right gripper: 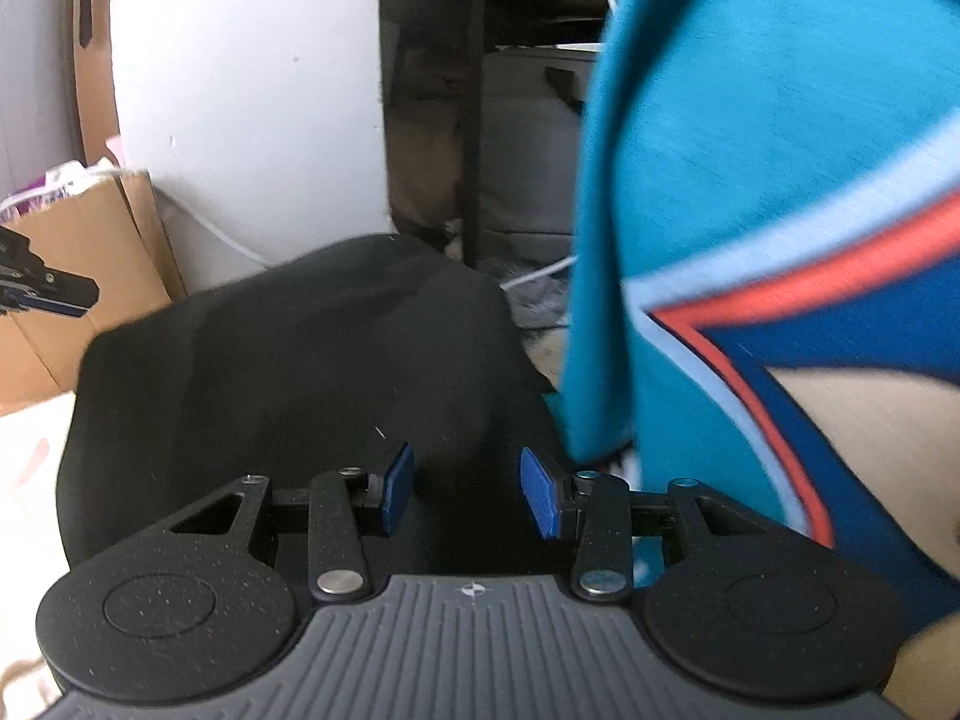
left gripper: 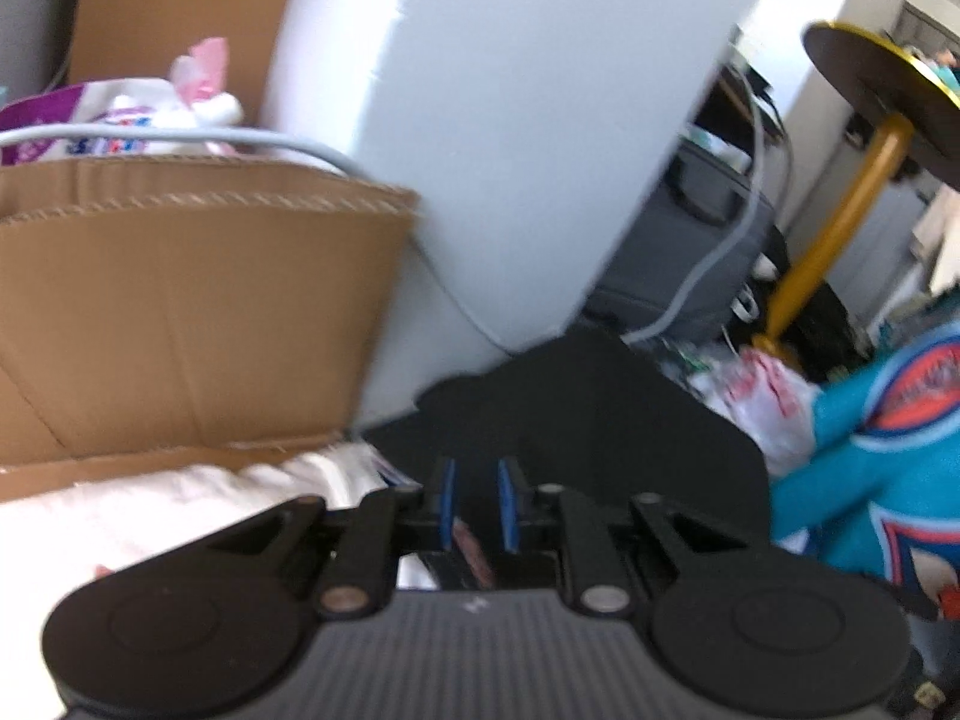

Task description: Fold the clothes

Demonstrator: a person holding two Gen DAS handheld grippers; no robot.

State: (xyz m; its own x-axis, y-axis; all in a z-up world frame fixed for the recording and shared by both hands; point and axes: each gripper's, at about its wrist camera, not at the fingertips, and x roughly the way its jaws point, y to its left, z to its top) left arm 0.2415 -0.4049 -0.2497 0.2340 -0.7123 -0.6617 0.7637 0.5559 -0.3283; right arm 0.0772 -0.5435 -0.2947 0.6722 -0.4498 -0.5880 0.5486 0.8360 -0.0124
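Right wrist view: black garment (right gripper: pixel 288 372) lies dead ahead and below the right gripper (right gripper: pixel 467 495), jaws half-wide and empty, teal jersey (right gripper: pixel 750 150) hanging just right of it; left gripper (left gripper: pixel 474 504), narrow, nothing clearly pinched, sits at the black cloth's far-left edge.

1. 2 garments: 1 black garment (right gripper: pixel 312 360) ahead of the right tongs, 1 teal shirt (right gripper: pixel 750 150) to their right.
2. 1 cardboard box (left gripper: pixel 180 300), left of the left tongs.
3. 1 round side table (left gripper: pixel 870 84), upper right.
4. 1 grey bag (left gripper: pixel 690 252), ahead.
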